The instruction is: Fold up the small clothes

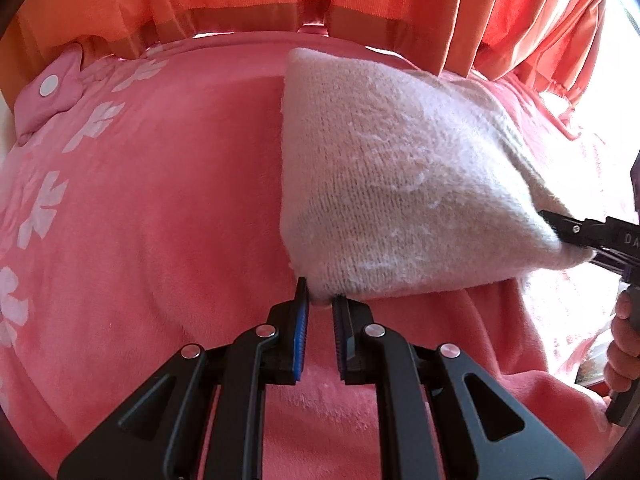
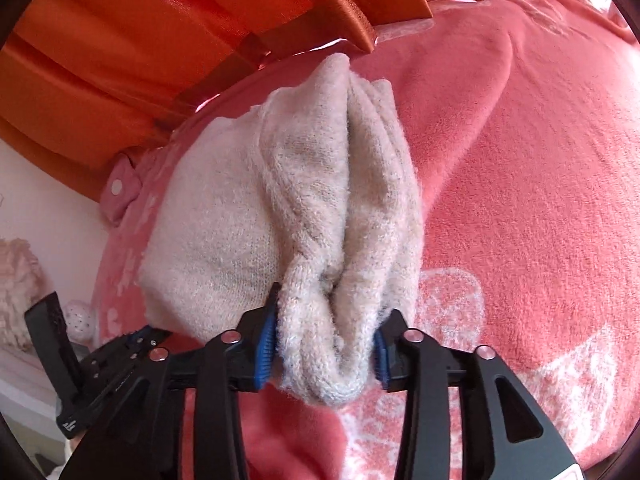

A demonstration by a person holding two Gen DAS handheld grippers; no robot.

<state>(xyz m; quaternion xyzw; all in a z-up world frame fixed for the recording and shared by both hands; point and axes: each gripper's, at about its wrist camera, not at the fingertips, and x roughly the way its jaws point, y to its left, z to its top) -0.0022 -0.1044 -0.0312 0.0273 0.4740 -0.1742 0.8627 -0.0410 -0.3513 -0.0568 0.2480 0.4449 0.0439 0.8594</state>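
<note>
Knit garment [image 1: 400, 168] lifted over the pink blanket's [image 1: 160, 200] far edge, corner pinched by left gripper [image 1: 320, 304], bunched edge clamped by right gripper [image 2: 326, 340]. Roughly halfway folded, not laid flat yet.

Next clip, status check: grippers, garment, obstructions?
Left gripper pinching cream knit garment corner. Right gripper clamped on bunched edge. Garment over pink blanket. Nothing obstructing.

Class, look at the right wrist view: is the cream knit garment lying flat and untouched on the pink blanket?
No. The right gripper clamps a bunched fold of the cream knit garment between its blue pads.
</note>
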